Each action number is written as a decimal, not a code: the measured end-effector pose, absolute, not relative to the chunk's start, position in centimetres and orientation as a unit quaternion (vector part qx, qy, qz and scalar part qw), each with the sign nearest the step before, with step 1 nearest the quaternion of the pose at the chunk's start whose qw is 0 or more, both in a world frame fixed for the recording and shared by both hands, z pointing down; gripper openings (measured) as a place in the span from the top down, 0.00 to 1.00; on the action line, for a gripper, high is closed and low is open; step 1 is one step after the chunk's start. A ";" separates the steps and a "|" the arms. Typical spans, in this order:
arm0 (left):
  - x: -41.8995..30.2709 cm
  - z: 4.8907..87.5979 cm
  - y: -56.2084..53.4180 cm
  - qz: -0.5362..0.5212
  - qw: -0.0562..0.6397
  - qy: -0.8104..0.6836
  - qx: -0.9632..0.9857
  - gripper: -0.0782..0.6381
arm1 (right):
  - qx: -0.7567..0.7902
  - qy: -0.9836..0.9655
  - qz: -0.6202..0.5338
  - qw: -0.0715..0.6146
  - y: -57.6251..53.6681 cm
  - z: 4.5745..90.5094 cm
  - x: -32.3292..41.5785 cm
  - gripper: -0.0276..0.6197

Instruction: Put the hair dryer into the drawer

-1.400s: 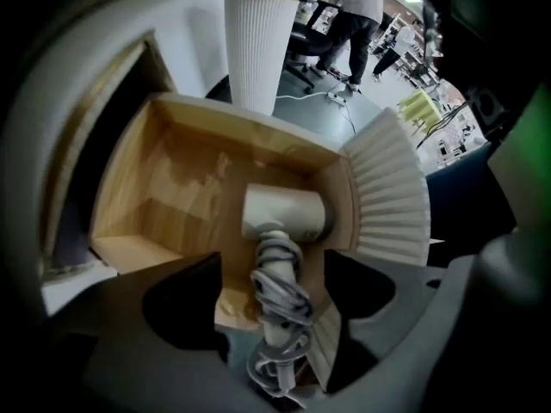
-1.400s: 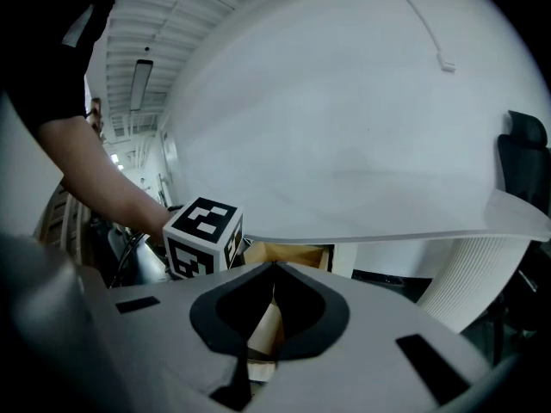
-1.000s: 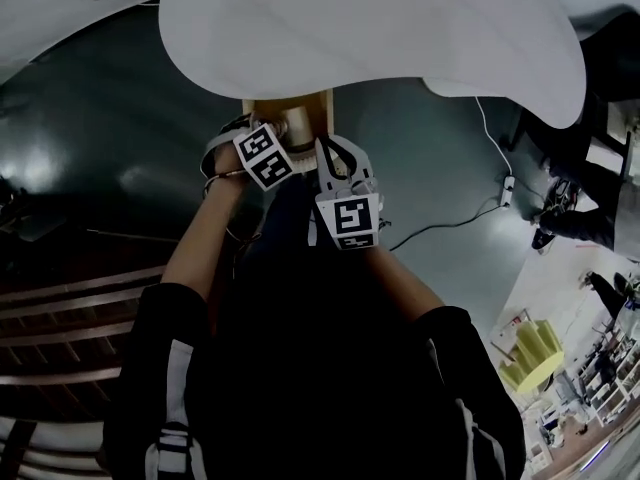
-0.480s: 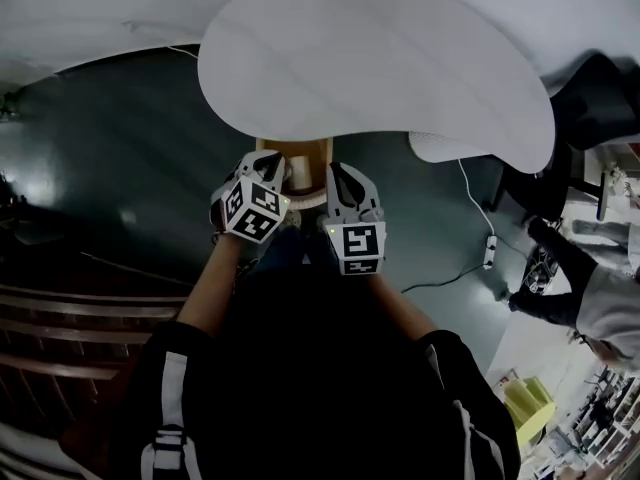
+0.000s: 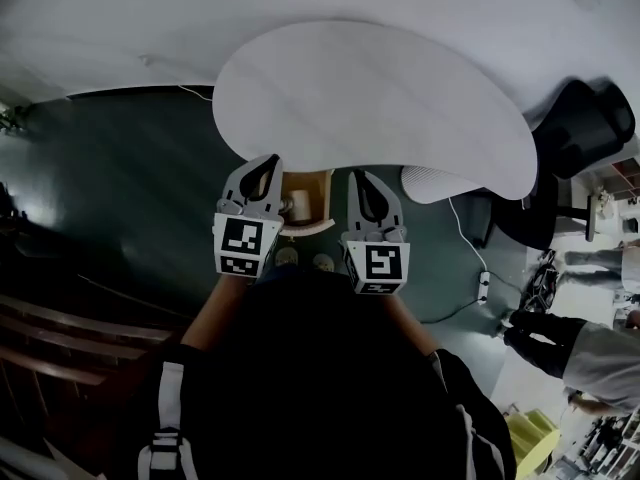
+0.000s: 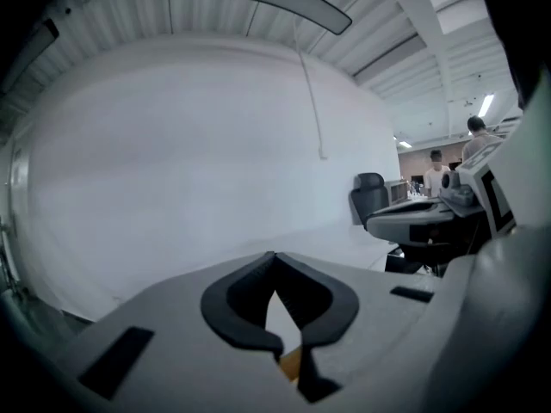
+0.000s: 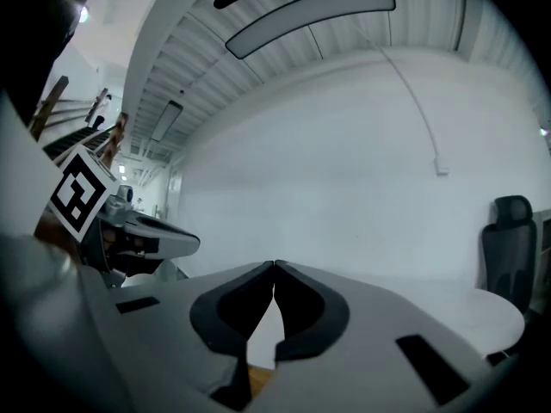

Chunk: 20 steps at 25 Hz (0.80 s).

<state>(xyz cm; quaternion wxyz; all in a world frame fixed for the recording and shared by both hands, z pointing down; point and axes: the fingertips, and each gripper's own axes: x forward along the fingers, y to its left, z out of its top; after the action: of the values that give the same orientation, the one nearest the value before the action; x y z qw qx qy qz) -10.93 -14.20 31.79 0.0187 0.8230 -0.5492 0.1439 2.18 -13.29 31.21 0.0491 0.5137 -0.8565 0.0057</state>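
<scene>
Left gripper (image 5: 266,164): jaws together with nothing between them; I hold it just left of the drawer, apart from it.
Drawer (image 5: 323,196): wooden, pulled open under the near edge of the white table (image 5: 380,98), so I can reach inside from above.
Hair dryer (image 5: 297,206): I judge it is the pale thing lying inside the drawer; too small to be sure.
Right gripper (image 5: 362,176): jaws together, empty, just right of the drawer; I judge both grippers are free to push it closed.
</scene>
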 end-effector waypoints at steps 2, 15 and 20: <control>-11.4 29.6 -13.6 0.118 0.002 -0.562 0.819 0.88 | 0.518 -0.855 -0.006 0.032 -13.1 29.6 2.2 0.92; -11.1 25.8 -10.7 0.071 -0.041 -0.576 0.813 0.88 | 0.520 -0.853 -0.048 0.014 -11.5 26.6 2.4 0.92; -11.5 26.9 -10.2 0.082 -0.027 -0.579 0.811 0.88 | 0.520 -0.853 -0.042 0.013 -11.2 27.0 2.5 0.92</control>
<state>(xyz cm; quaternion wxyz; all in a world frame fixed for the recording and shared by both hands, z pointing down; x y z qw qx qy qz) -11.49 -10.23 26.92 -0.0269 0.8110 -0.5787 0.0821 2.50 -11.24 26.98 0.0130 0.5198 -0.8531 -0.0424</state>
